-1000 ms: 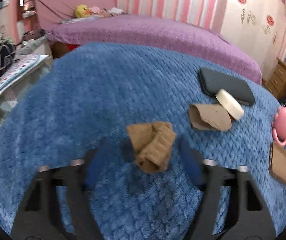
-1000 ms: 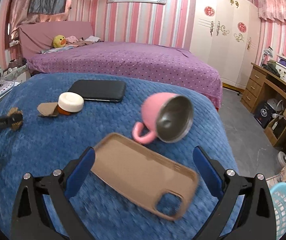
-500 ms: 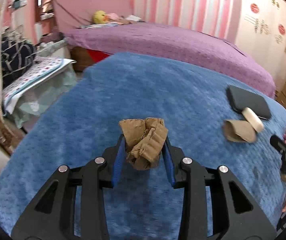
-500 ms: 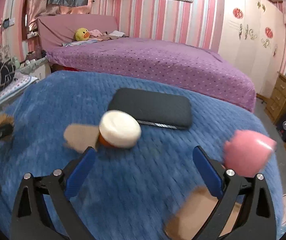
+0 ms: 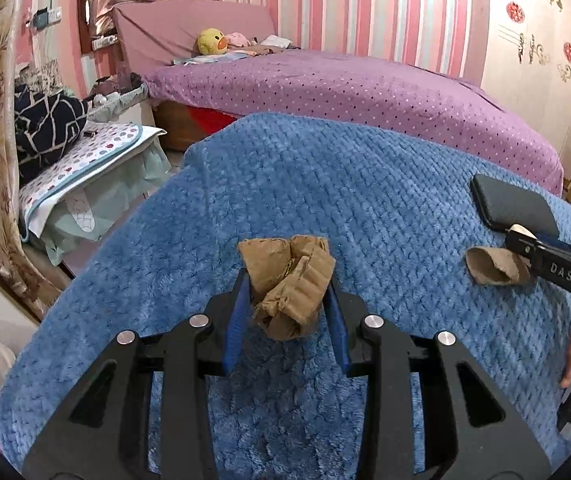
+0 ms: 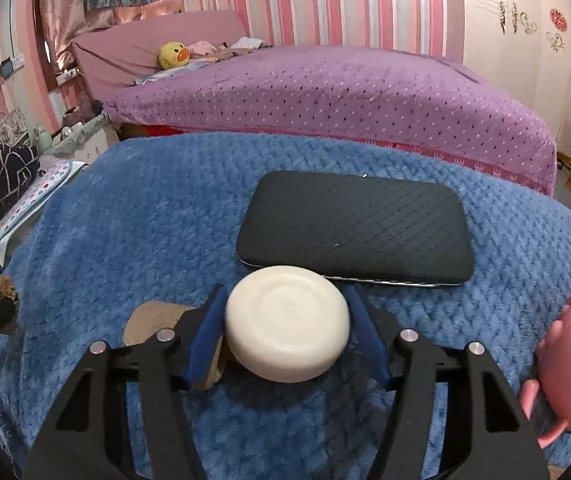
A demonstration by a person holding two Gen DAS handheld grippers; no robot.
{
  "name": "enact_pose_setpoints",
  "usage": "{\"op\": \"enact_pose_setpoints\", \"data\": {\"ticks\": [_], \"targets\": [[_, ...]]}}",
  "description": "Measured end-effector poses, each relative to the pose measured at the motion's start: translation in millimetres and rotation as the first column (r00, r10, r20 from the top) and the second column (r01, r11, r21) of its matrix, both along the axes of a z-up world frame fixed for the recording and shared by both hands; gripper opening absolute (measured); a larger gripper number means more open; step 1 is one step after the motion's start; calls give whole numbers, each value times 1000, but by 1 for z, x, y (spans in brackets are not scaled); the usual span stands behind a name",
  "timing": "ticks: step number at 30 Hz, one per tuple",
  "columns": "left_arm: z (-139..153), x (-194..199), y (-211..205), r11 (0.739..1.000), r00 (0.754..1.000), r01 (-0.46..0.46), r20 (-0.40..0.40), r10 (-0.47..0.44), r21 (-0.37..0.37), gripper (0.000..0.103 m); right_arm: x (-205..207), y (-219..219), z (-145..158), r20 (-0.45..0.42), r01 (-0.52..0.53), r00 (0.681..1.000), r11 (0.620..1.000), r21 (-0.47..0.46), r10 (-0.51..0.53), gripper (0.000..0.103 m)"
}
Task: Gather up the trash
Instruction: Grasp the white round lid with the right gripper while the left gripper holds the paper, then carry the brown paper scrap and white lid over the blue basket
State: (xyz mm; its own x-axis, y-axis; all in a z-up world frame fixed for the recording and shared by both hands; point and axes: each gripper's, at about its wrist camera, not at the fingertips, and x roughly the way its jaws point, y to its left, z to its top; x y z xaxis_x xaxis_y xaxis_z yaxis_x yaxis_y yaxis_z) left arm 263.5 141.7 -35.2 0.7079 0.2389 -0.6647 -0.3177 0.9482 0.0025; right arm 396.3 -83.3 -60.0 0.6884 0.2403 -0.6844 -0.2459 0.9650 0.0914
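We are clamping the crumpled cardboard [image 5: 291,286] in the left gripper [image 5: 287,312], its blue pads pressing both sides, above the middle of the blue blanket [image 5: 365,184]. The right gripper [image 6: 285,336] is closing around a white lid [image 6: 287,328] near the blanket's right edge, the lid sitting squarely between the jaws; whether the pads are touching it yet we cannot tell. A flat cardboard scrap [image 6: 153,320] is lying just left of the lid, under the left finger, its long axis running sideways; the right hand is nearer. "DAS" is showing on the right gripper's arm.
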Motion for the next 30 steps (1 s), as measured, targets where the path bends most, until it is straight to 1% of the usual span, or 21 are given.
{"op": "enact_pose_setpoints", "data": {"ticks": [4, 7, 9, 14, 16, 18, 21, 22, 25, 30], "targets": [[8, -5, -8, 1000, 1000, 8, 12, -8, 15, 35, -26, -9, 16, 88, 18, 996, 999, -34, -15, 61], [14, -9, -18, 1000, 999, 28, 25, -28, -6, 35, -47, -22, 31, 142, 36, 989, 997, -68, -26, 61], [18, -14, -29, 999, 998, 50, 35, -50, -6, 35, -63, -35, 40, 164, 47, 986, 996, -82, -33, 61], [20, -30, -69, 991, 991, 130, 42, -131, 10, 35, -108, -89, 54, 177, 102, 980, 992, -72, -88, 61], [21, -39, -84, 987, 986, 163, 39, -163, -4, 35, -124, -110, 57, 182, 128, 977, 989, -73, -113, 61], [22, -47, -101, 978, 978, 207, 41, -206, -19, 35, -144, -130, 59, 188, 157, 972, 984, -79, -140, 61], [26, -60, -130, 966, 964, 260, 60, -260, 0, 35, -172, -155, 58, 198, 193, 965, 976, -104, -170, 61], [28, -66, -143, 958, 956, 286, 67, -286, 7, 35, -181, -162, 57, 199, 207, 963, 972, -110, -182, 61], [30, -76, -170, 945, 942, 327, 74, -328, 22, 35, -207, -186, 55, 191, 243, 956, 965, -101, -221, 61], [32, -95, -208, 925, 921, 378, 82, -381, 45, 35, -246, -222, 52, 191, 314, 937, 945, -87, -294, 61]]}}
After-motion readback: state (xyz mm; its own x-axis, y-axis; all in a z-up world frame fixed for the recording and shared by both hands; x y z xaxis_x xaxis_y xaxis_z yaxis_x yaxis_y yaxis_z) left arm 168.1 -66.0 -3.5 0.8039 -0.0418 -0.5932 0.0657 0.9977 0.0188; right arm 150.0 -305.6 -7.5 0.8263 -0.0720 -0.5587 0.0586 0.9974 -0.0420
